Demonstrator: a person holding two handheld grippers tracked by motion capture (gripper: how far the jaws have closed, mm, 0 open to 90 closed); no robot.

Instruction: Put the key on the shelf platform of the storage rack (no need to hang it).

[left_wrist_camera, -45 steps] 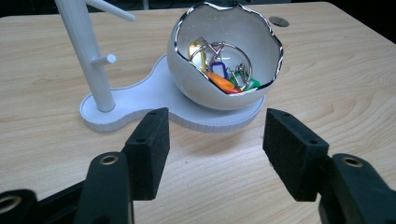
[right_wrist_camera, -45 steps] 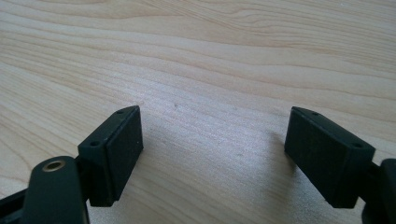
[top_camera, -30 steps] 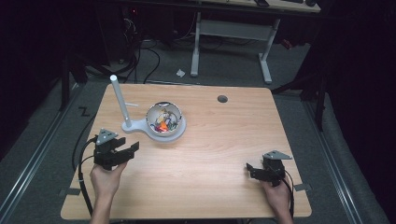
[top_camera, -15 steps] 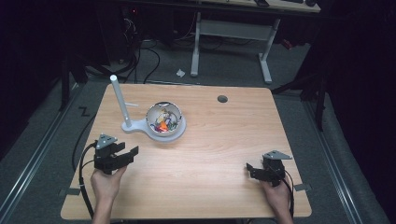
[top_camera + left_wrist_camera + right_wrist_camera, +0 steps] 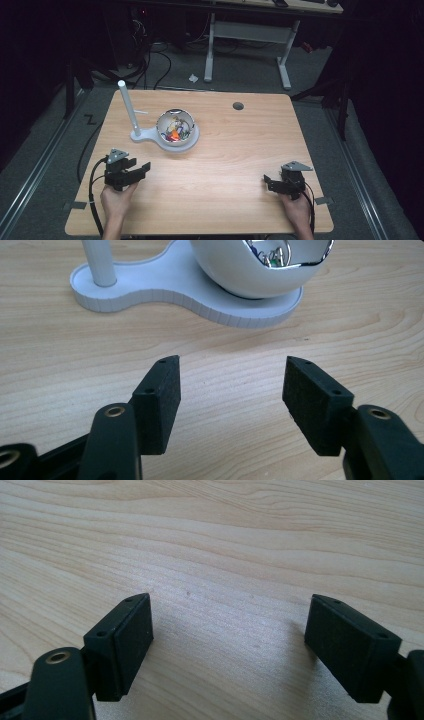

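Glossy white round bowl (image 5: 175,129) on a curvy stand (image 5: 150,135), upright post (image 5: 127,105); pale woodgrain worktop (image 5: 225,150). Left hand-held gripper (image 5: 230,377) and right hand-held gripper (image 5: 227,625) both spread, empty.

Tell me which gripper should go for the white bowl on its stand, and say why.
Left. The left gripper sits just in front of the white bowl, jaws open and aimed at its stand. The right gripper is far across the table, facing bare wood.
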